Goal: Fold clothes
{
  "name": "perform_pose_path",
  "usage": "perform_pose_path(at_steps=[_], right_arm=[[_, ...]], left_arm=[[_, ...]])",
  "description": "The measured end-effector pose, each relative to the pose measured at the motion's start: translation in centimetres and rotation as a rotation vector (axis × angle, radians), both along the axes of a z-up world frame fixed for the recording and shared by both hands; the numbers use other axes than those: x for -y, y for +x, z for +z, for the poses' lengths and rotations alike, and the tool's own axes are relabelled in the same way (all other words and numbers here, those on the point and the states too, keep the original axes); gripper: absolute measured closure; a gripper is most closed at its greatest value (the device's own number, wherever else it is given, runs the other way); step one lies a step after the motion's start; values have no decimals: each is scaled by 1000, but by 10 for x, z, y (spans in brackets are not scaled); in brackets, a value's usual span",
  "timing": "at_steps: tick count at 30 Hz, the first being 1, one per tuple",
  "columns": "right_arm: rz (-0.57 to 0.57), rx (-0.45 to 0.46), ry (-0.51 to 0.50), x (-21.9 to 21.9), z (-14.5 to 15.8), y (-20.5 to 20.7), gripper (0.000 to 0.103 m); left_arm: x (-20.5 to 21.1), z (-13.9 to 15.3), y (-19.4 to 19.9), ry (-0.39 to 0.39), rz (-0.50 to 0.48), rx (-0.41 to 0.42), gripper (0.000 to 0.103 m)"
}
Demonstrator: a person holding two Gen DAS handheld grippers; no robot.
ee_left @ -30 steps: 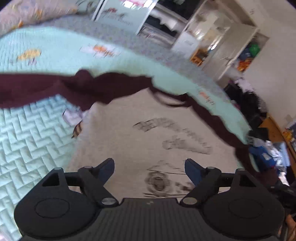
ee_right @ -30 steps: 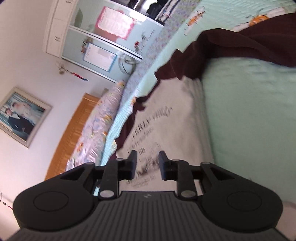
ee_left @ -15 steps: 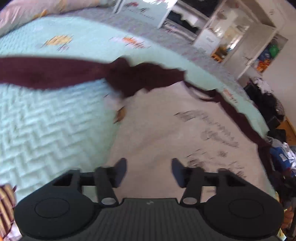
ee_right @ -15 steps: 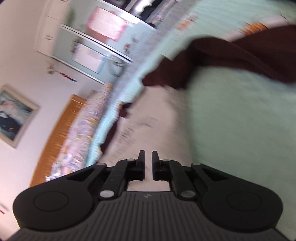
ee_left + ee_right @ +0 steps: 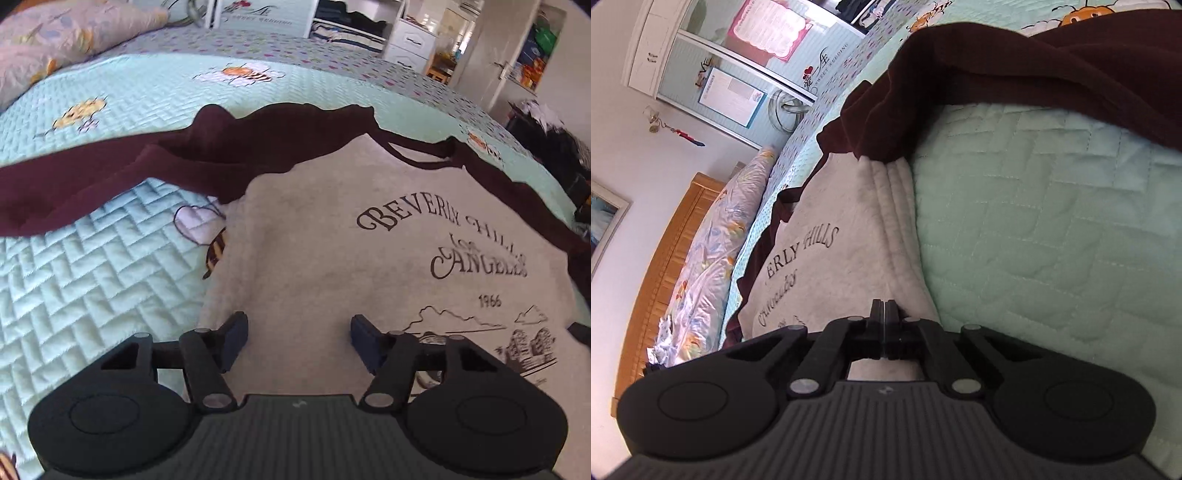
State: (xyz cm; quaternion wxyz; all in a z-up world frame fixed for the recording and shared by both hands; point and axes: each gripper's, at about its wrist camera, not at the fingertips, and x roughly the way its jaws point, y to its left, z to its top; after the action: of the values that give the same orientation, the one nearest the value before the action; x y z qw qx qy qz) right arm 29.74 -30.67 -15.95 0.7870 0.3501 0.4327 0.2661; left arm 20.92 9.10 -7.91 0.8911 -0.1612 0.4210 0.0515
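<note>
A: From our left wrist view, the sweater point(image 5: 332, 236) lies flat on the quilt point(image 5: 92, 280), print up, maroon sleeve point(image 5: 110, 173) trailing off to the left. Our left gripper point(image 5: 297, 338) hovers over the pale body, fingers apart, nothing between them.

B: Over to the right wrist. Our right gripper point(image 5: 884, 314) is closing, fingers almost together at the sweater's side edge point(image 5: 897, 229); whether cloth is pinched, we can't tell.

A: Soft, fleecy, light, we'd judge. It'll sag, so take hem and shoulder.

B: Only the left view shows the whole print; only the right shows the layered edge and the headboard point(image 5: 679, 251).
</note>
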Motion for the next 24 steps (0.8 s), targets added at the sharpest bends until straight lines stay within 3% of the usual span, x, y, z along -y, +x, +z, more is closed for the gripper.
perform_pose_path(at_steps=[4, 8, 10, 11, 12, 13, 15, 17, 21, 24], right_arm=[[20, 100, 6, -18, 26, 6, 84], [69, 140, 6, -46, 34, 28, 73], [101, 124, -14, -57, 26, 42, 71], [110, 102, -44, -59, 18, 49, 71], [106, 74, -73, -59, 9, 55, 89], [89, 46, -85, -57, 0, 60, 103], [68, 25, -67, -49, -3, 62, 103], [66, 79, -153, -50, 10, 58, 102], [152, 274, -279, -80, 41, 57, 66], [250, 441, -354, -127, 63, 76, 50]], left_arm=[[10, 21, 1, -99, -24, 118, 28], [31, 28, 31, -176, -84, 220, 8], [37, 7, 54, -160, -59, 182, 5], [36, -10, 66, -132, -18, 114, 8], [36, -24, 71, -114, 11, 103, 9], [37, -29, 68, -107, 14, 166, 0], [43, -31, 63, -75, 1, 221, 1], [45, -34, 60, -66, -4, 247, 1], [36, -31, 55, -142, 1, 271, 1], [26, -33, 52, -197, -24, 301, 1]])
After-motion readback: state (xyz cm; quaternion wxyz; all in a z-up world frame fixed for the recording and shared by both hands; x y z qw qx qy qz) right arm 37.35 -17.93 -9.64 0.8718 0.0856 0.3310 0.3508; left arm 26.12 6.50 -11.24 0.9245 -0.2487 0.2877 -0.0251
